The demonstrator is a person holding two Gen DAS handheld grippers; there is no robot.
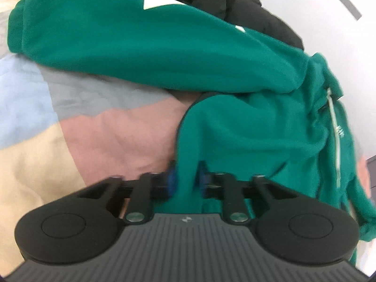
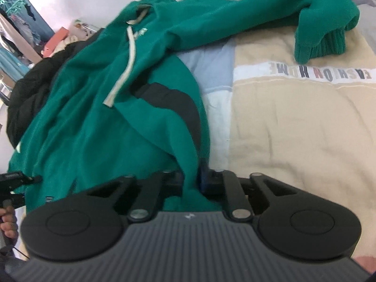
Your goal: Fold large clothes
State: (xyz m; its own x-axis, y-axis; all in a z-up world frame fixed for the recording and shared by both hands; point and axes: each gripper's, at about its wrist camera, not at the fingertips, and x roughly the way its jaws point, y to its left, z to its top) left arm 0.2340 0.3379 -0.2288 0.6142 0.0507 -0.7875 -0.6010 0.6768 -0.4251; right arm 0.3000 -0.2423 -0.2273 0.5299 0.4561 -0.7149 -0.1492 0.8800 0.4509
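Observation:
A large green hoodie (image 1: 145,47) lies crumpled on a patchwork bedspread (image 1: 47,122). In the left wrist view my left gripper (image 1: 186,176) is shut on a fold of the green hoodie's edge, the fabric pinched between its blue pads. In the right wrist view the green hoodie (image 2: 98,117) spreads to the left, its white drawstring (image 2: 128,63) hanging down and one sleeve with a ribbed cuff (image 2: 322,44) reaching right. My right gripper (image 2: 191,176) is shut on the hoodie's edge next to a dark stripe (image 2: 185,108).
A black puffy jacket (image 1: 246,2) lies behind the hoodie, also visible as a black jacket (image 2: 30,84) at the left. The bedspread (image 2: 293,129) bears printed letters. A hand (image 2: 8,221) holding the other gripper shows at the lower left. Room clutter stands at far left.

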